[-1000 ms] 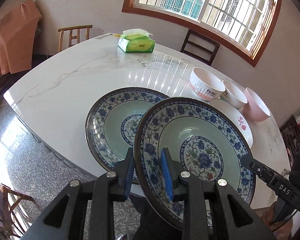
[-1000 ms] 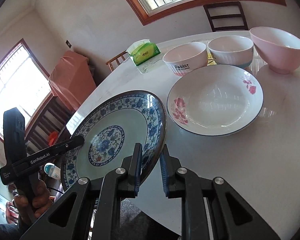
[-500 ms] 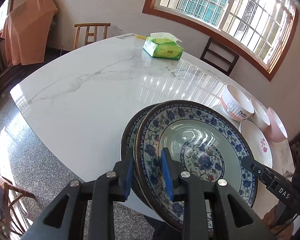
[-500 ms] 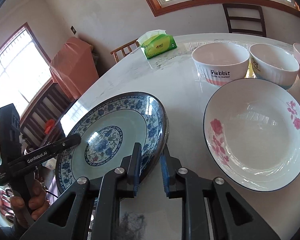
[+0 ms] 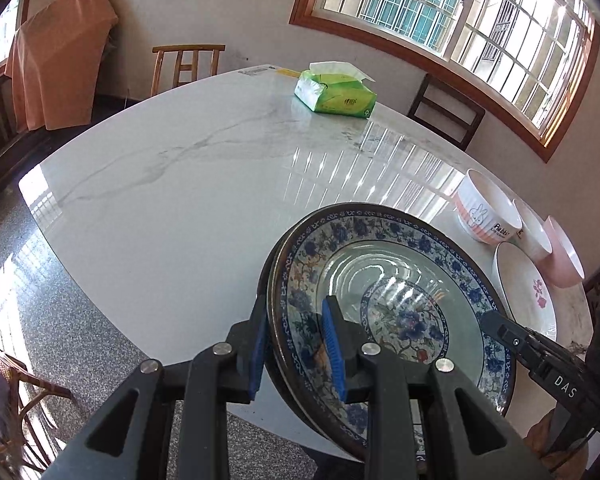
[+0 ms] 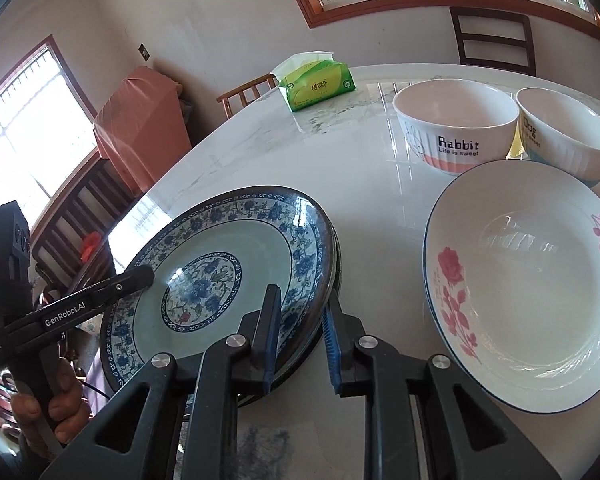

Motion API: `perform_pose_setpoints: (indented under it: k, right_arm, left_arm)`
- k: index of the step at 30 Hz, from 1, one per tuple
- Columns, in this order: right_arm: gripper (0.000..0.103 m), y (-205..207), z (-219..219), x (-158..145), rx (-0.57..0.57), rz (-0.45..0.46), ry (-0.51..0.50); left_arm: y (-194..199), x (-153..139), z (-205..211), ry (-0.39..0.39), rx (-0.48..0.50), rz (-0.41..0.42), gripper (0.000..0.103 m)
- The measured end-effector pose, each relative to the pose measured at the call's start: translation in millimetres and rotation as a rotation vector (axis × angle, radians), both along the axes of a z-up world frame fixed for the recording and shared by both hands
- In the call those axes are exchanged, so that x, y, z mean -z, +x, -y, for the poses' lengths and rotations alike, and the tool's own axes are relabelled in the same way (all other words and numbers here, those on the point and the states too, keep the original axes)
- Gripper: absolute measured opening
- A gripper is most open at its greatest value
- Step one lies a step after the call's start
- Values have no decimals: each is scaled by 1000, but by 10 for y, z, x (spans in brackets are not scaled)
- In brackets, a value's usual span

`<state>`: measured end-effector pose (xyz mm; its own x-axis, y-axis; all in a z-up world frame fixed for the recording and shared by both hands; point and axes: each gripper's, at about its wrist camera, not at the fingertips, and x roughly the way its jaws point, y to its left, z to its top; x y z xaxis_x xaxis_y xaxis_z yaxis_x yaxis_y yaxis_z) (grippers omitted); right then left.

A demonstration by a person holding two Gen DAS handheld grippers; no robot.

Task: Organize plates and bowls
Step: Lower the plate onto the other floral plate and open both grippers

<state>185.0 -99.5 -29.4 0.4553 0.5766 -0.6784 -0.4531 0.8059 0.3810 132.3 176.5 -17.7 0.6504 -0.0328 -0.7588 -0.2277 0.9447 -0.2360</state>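
Note:
A blue floral plate [image 5: 388,280] [image 6: 228,264] rests on a second, matching plate whose rim [image 5: 269,280] [image 6: 336,256] shows just beneath it, near the table's front edge. My left gripper [image 5: 296,344] straddles the near rims of both plates with its jaws wider than the rims. My right gripper [image 6: 300,336] straddles the opposite rims, its jaws also spread apart. A white rose plate [image 6: 524,280] [image 5: 528,292], a Rabbit bowl [image 6: 456,128] [image 5: 484,212], a second white bowl [image 6: 564,132] and a pink bowl [image 5: 564,252] stand to the right.
The white marble table [image 5: 180,184] holds a green tissue pack [image 5: 336,92] [image 6: 316,80] at the far side. Wooden chairs [image 5: 188,64] stand around it. The table's front edge and the floor drop are close to the stacked plates.
The carried floral plate moved left and came down onto the matching plate. Both grippers' jaws have widened around the rims.

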Motion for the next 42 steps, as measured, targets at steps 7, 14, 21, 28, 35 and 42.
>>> perform_pose_setpoints:
  k: [7, 14, 21, 28, 35, 42]
  right_arm:
    - [21, -15, -39, -15, 0, 42, -21]
    - [25, -61, -119, -27, -3, 93, -64]
    - [36, -94, -226, -16, -11, 126, -130]
    - [46, -95, -311, 8, -34, 139, -160]
    - [57, -75, -182, -19, -6, 165, -84]
    - [61, -352, 69, -160, 47, 311, 16]
  left_arm:
    - [11, 38, -15, -14, -1, -7, 27]
    - [1, 53, -21, -15, 0, -3, 27]
    - [-11, 44, 11, 21, -3, 3, 27]
    - [-34, 34, -2, 40, -12, 18, 27]
    - [-142, -19, 6, 19, -29, 40, 27]
    - [-226, -109, 195, 35, 16, 46, 27]
